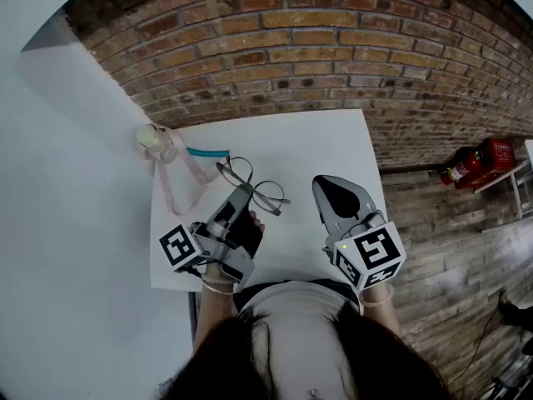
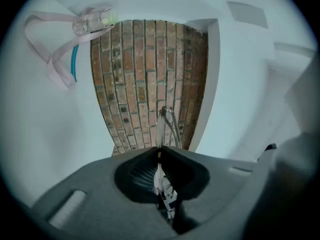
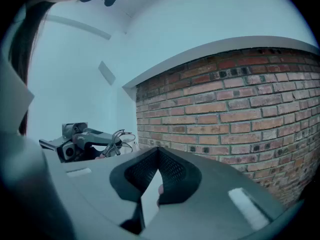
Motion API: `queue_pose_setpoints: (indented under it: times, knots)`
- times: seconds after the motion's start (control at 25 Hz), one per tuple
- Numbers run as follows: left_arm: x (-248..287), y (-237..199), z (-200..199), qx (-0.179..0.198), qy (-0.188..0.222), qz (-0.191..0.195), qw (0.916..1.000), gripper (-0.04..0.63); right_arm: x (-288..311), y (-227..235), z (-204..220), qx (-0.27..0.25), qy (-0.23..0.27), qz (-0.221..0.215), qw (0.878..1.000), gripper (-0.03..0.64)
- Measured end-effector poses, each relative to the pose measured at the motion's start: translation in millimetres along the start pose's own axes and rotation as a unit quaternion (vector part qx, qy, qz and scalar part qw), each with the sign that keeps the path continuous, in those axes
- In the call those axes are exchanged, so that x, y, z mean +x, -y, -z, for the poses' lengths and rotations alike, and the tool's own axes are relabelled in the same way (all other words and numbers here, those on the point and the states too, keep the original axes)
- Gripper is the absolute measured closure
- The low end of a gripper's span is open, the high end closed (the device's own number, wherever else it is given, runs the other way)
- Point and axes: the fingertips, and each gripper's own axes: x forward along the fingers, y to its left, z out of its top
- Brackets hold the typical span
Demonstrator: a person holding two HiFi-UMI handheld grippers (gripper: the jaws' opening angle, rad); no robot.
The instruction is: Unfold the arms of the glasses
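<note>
Thin wire-framed glasses (image 1: 254, 187) are held over the middle of the white table (image 1: 333, 144). My left gripper (image 1: 243, 193) is shut on them near the frame's near side. In the left gripper view the wire frame (image 2: 165, 124) sticks out past the closed jaws, standing on edge. My right gripper (image 1: 336, 192) hovers to the right of the glasses, apart from them, shut with nothing in it. From the right gripper view I see the left gripper (image 3: 78, 142) holding the glasses (image 3: 120, 139) at the left. How far the arms are folded I cannot tell.
A small clear bottle with a pale cap (image 1: 155, 138) and a pink strap (image 1: 172, 187) lies at the table's far left corner, beside a teal strip (image 1: 206, 152). A brick surface (image 1: 333, 40) runs beyond the table. A red fire extinguisher (image 1: 469, 166) lies at the right.
</note>
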Motion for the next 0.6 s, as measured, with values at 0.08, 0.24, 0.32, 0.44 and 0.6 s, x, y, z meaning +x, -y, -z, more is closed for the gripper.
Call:
queue_pose_setpoints:
  times: [0.08, 0.24, 0.32, 0.44, 0.6]
  knots:
    - [-0.9, 0.4, 0.1, 0.001, 0.0, 0.0, 1.0, 0.572, -1.0, -0.4, -0.1, 0.0, 0.001, 0.0, 1.0, 0.612]
    - [-1.7, 0.4, 0.2, 0.002, 0.001, 0.001, 1.0, 0.572, -2.9, 0.0, -3.3, 0.009, 0.009, -0.001, 1.0, 0.611]
    - [-1.8, 0.4, 0.6, 0.002, 0.001, 0.001, 1.0, 0.572, -4.2, 0.6, -5.9, 0.015, 0.014, -0.001, 1.0, 0.611]
    - [-0.7, 1.6, 0.7, 0.002, 0.0, 0.002, 1.0, 0.571, -5.9, 2.5, -7.0, 0.022, 0.02, -0.001, 1.0, 0.611]
    - [1.3, 3.5, -0.5, -0.008, -0.001, 0.008, 0.9999, 0.572, -8.9, 0.8, -12.9, 0.033, 0.034, -0.017, 0.999, 0.611]
